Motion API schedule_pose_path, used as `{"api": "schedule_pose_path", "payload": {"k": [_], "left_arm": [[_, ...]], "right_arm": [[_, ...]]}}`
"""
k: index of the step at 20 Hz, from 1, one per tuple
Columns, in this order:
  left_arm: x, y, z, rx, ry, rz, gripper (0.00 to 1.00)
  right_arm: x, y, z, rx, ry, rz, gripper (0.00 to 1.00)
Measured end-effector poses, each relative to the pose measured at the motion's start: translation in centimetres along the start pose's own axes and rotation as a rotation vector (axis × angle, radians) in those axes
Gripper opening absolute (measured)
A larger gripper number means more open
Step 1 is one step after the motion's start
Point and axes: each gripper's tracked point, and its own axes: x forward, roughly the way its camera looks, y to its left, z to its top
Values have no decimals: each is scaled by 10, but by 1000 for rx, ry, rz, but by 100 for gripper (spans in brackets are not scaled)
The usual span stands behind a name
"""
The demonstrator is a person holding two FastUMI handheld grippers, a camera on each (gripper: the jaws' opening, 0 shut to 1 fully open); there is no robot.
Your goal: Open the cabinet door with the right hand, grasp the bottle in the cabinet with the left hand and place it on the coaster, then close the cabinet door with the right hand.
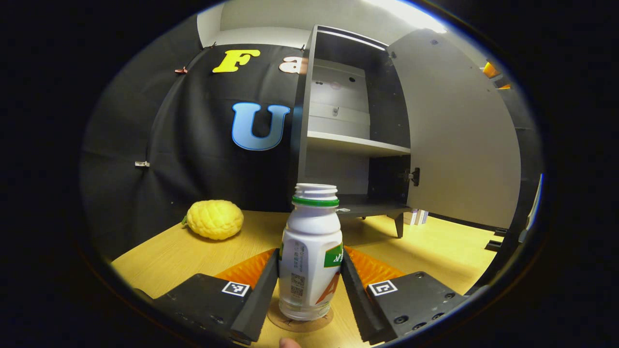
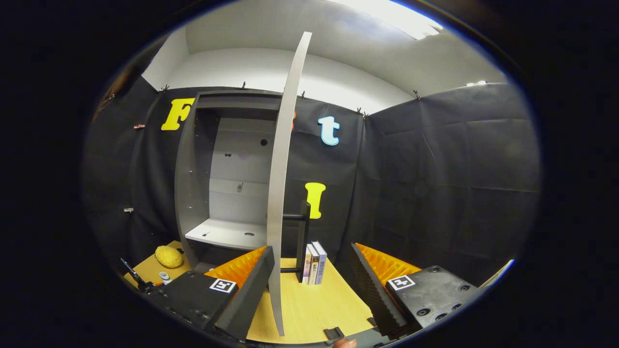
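Note:
A white bottle (image 1: 311, 261) with a green neck ring stands upright on a round brown coaster (image 1: 300, 324) on the wooden table. My left gripper (image 1: 310, 263) is shut on the bottle, a finger against each side. Behind it stands the dark cabinet (image 1: 338, 145) with a bare white shelf, its pale door (image 1: 459, 135) swung wide open. In the right gripper view the door (image 2: 278, 203) is seen edge-on between the fingers of my open right gripper (image 2: 312, 251), close to the left finger (image 2: 251, 285). The bottle's cap (image 2: 165, 277) shows small at lower left.
A bumpy yellow fruit (image 1: 215, 219) lies on the table left of the cabinet. Three books (image 2: 314, 263) stand against a black bookend (image 2: 303, 237) behind the door. The table's front edge is near, below the right gripper.

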Motion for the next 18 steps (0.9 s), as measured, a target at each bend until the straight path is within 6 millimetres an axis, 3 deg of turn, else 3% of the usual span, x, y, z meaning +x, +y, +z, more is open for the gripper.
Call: {"api": "schedule_pose_path", "payload": {"k": [7,9,10,12,18], "left_arm": [[0,0,-9,5,18,12,75],[-2,-4,-10,-8,34,5,80],[-3,-7,-12,-12,43,-3,90],[-9,-10,-13,-7,56,-9,96],[-40,-9,-17,31,100,26,96]], "right_arm": [[0,-6,2,25,8,-8,97],[-1,-6,1,21,7,-7,97],[-2,-6,-1,22,7,-5,97],[-3,-4,-2,25,6,0,97],[-3,1,-3,42,-6,17,98]]}}
